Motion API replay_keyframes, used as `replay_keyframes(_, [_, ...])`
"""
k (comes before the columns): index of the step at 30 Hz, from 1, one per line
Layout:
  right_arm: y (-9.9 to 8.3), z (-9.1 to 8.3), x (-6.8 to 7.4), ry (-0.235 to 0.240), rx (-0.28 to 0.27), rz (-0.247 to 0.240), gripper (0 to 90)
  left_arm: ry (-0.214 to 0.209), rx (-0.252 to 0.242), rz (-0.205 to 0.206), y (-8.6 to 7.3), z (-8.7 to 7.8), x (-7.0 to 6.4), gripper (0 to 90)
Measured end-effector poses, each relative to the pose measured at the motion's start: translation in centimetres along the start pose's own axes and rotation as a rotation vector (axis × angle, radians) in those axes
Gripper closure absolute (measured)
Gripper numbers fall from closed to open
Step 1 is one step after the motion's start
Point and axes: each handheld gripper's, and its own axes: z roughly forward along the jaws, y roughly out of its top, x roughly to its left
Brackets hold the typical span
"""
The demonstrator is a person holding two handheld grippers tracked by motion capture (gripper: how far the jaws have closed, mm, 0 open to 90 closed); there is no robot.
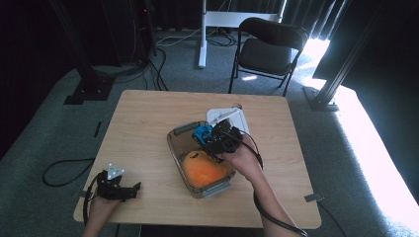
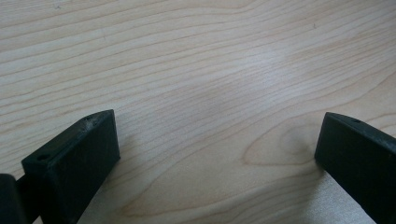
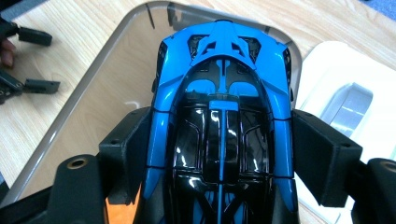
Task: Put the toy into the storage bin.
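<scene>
Right hand-held gripper (image 3: 219, 154) pinches blue toy car (image 3: 219, 116) by its sides over tub (image 3: 93, 84); light, rigid, glossy, likely slippery.

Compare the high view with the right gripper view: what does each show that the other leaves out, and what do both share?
High view alone: the folding chair behind the table, the orange toy lying in the clear bin, and the person's right hand.

Right gripper view alone: the blue toy car seen up close from above, the right claw shut on its two sides over the bin.

Both share: the car, the bin, the white lid beside it, the wooden table, and the left claw resting open on it.
</scene>
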Motion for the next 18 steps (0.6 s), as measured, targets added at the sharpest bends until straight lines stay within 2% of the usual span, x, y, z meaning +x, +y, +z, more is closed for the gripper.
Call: replay_keyframes(18, [0.1,2.7,1.1,-0.002,0.054,0.006,26.2,0.0,0.0,0.0,0.0,0.0,0.0,0.2])
